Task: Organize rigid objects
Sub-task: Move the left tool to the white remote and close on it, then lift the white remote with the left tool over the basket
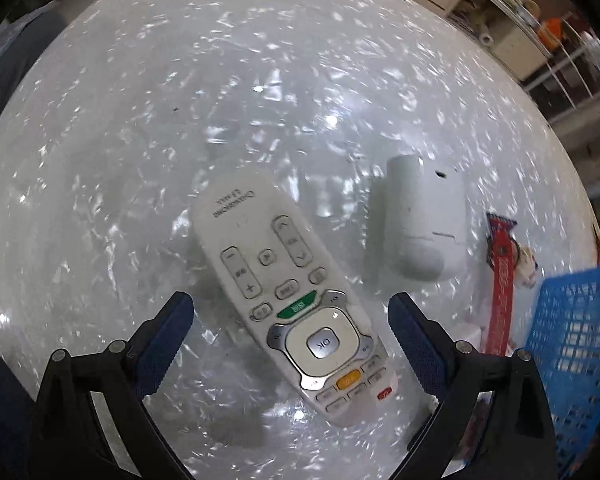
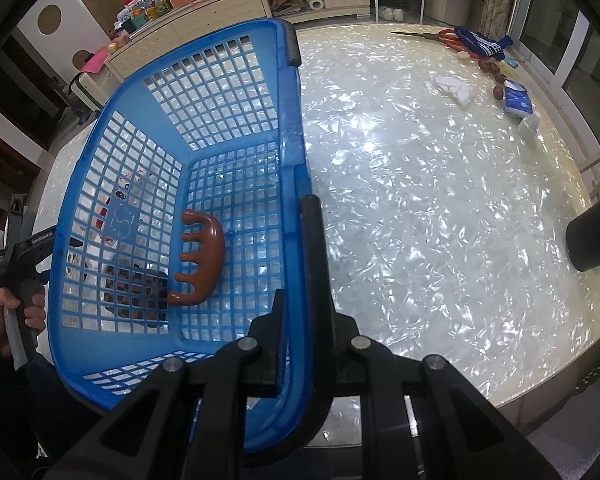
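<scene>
A white TV remote [image 1: 288, 292] lies on the shiny pearl table [image 1: 140, 140], between the open fingers of my left gripper [image 1: 290, 312], which hovers over its button end. A white rounded device [image 1: 424, 216] lies just beyond, to the right. My right gripper [image 2: 300, 256] is shut on the rim of a blue plastic basket [image 2: 204, 92]. Inside the basket lies a brown wooden massager [image 2: 202, 258] with short prongs.
The basket's corner [image 1: 572, 340] shows at the right of the left wrist view, next to a red strap [image 1: 500, 280]. On the far side of the table lie red scissors [image 2: 440, 36], a blue cloth [image 2: 480, 44], white tissue [image 2: 456, 86] and a blue pack [image 2: 518, 100].
</scene>
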Tool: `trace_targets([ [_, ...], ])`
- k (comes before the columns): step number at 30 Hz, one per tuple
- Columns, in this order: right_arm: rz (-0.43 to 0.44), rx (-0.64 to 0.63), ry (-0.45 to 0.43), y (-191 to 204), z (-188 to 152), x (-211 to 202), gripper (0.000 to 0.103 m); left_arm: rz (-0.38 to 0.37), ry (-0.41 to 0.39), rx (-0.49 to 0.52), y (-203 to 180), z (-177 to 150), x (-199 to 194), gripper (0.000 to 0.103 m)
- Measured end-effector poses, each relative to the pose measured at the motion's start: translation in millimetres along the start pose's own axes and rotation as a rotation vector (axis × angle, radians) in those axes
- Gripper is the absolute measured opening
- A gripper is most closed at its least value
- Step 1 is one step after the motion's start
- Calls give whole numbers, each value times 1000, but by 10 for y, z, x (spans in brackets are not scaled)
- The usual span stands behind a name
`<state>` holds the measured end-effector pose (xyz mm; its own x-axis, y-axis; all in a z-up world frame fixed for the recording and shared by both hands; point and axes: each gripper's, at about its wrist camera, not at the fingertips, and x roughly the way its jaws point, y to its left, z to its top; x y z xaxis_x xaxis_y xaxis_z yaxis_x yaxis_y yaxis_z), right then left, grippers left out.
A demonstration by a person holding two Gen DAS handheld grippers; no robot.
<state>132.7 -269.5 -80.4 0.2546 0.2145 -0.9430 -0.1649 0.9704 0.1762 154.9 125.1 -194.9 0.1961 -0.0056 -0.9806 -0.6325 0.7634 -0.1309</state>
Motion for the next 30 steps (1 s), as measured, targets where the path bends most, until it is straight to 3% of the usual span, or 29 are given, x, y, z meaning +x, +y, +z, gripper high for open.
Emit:
trace_targets([
  [4, 2, 1, -1, -2, -4, -6, 13, 9, 1, -31, 30, -37, -17, 96],
  [6, 1, 3, -2, -2, -6, -7, 13, 3, -16, -33, 57, -101, -80, 86],
  [8, 1, 3, -2, 1, -10, -11, 13, -22, -32, -30, 49, -153, -172, 66],
  [10, 3, 4, -3, 0, -12, -15, 13, -26, -21, -21, 27, -174, -191, 60],
  [20, 0, 8, -7, -8, -21, -47, 13, -68, -24, 75, -78, -297, -245, 57],
  [30, -4, 8, -8, 5, -23, -63, 13, -80, -58, 178, -132, -199, -354, 56],
])
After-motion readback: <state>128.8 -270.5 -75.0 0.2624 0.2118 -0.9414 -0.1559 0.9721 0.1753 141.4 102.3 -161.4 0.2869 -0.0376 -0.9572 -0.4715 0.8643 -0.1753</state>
